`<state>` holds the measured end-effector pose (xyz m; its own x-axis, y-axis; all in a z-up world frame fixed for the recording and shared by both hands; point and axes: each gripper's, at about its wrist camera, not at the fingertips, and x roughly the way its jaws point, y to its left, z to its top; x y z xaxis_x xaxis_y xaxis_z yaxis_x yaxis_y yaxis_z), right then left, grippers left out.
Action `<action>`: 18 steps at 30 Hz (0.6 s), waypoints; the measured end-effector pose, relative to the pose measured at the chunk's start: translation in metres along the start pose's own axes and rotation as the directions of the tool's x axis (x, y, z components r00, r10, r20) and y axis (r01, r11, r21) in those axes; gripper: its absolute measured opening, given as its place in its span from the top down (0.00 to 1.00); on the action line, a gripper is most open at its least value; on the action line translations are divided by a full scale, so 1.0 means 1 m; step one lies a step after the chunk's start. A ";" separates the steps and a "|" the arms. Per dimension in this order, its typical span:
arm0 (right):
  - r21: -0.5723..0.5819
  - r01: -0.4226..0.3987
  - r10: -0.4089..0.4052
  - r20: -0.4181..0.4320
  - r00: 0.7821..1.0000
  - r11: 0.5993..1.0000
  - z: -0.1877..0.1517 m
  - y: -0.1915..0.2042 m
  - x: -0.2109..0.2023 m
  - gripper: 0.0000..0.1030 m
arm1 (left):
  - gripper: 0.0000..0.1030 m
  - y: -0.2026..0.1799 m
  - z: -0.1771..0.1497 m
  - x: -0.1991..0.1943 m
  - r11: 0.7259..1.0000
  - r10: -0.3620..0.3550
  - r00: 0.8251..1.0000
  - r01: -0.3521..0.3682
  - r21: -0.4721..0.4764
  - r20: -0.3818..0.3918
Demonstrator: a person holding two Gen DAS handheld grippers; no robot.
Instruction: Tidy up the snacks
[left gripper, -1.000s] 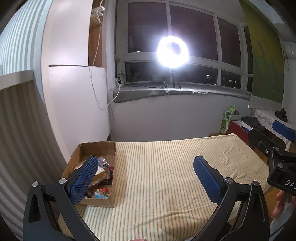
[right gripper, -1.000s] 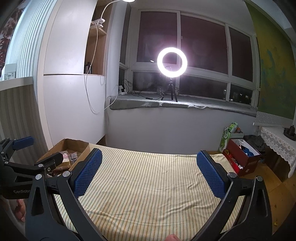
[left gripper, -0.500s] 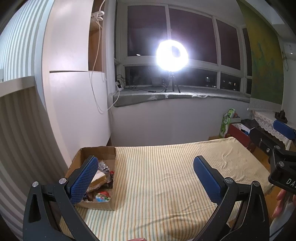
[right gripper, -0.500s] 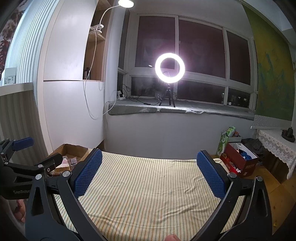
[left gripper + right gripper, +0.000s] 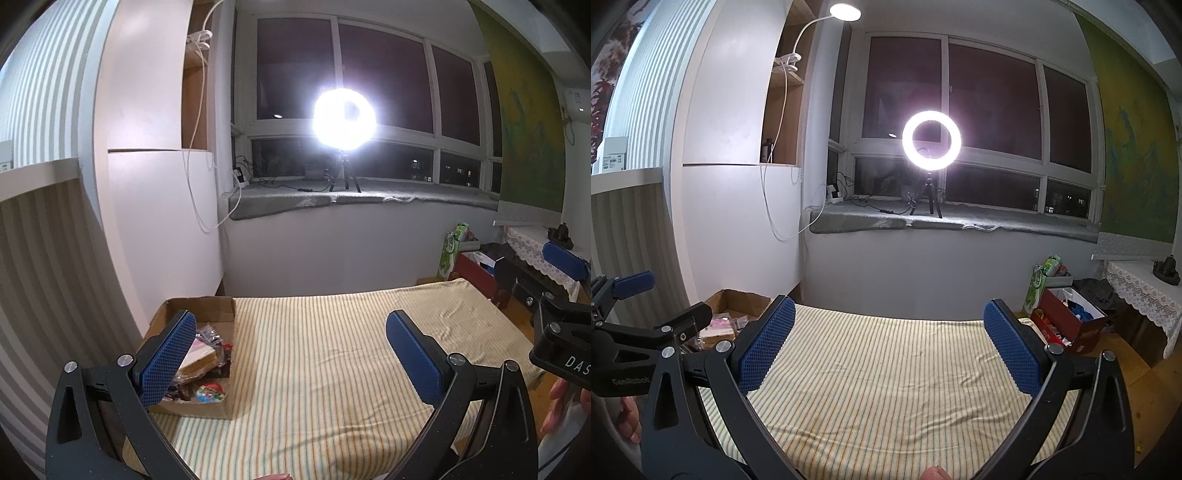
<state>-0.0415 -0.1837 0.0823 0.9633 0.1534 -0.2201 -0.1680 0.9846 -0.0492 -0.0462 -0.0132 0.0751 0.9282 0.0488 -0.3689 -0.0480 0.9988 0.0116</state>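
**Both claws spread wide above the striped bed, snacks boxed off to the left**

The left gripper [image 5: 291, 354] hangs over the striped bedcover [image 5: 332, 369] with its blue pads far apart and nothing between them. The right gripper [image 5: 888, 347] is likewise spread wide and empty, over the same cover. Each claw shows at the edge of the other's view, and bits of the person's hands show at the frame edges.

Just behind the left claw's left pad [image 5: 168, 360] sits an open cardboard box [image 5: 218, 306] at the bed's left edge, holding the snacks [image 5: 207, 376]: a jumble of wrapped packets, hard to tell apart.

Beyond the right claw's right pad, off the bed on the floor, a red box [image 5: 1086, 332] stands with a green bag [image 5: 1039, 284] beside it.

Farthest ahead of both claws, a lit ring light [image 5: 931, 140] stands on a tripod on the windowsill.
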 end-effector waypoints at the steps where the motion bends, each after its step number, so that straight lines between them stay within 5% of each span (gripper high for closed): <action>1: 0.000 -0.001 0.001 0.002 1.000 1.000 0.000 0.002 -0.002 0.00 | 0.01 0.001 0.000 -0.001 1.000 -0.001 1.000 0.001 -0.001 0.001; 18: -0.011 -0.006 0.006 0.022 1.000 1.000 0.004 0.012 -0.017 0.00 | 0.01 0.012 -0.001 -0.016 1.000 0.020 1.000 -0.020 -0.011 0.020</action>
<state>-0.0588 -0.1744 0.0892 0.9668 0.1609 -0.1986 -0.1757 0.9827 -0.0591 -0.0624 -0.0024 0.0801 0.9342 0.0687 -0.3501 -0.0701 0.9975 0.0087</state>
